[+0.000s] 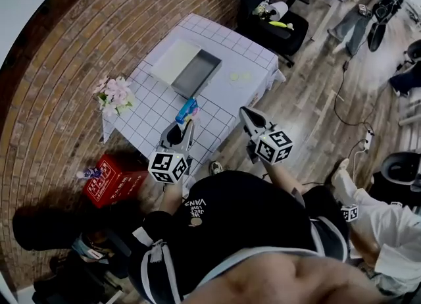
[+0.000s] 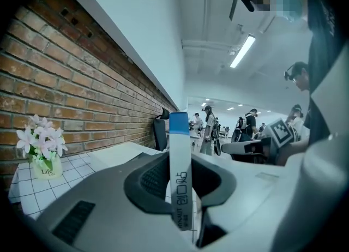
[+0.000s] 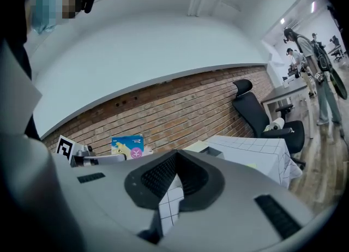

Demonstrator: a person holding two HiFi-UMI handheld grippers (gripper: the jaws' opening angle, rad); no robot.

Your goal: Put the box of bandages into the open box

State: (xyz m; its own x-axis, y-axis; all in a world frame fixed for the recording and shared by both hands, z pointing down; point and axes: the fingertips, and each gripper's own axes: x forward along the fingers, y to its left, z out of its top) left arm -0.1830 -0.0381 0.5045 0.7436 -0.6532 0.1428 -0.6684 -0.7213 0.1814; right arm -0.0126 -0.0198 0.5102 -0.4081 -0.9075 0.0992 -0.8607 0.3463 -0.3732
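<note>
The flower vase [image 2: 44, 170] reads "Life". The person's black shirt [image 1: 243, 224] shows "VANS", upside down. Print on the box of bandages [image 2: 180, 180] and the red box [image 1: 108, 181] is illegible.

Left gripper [image 1: 184, 129] is held out in front of the person's chest, jaws clamped on a box of bandages [image 2: 180, 158] standing upright and edge-on. Right gripper [image 1: 247, 116] is alongside and apart, jaws pressed together and empty.

Blue-and-white bandage box [image 1: 187, 110], grey open box [image 1: 196, 74], white grid-checked tablecloth [image 1: 220, 115], red-brown brick wall [image 1: 79, 52]
</note>
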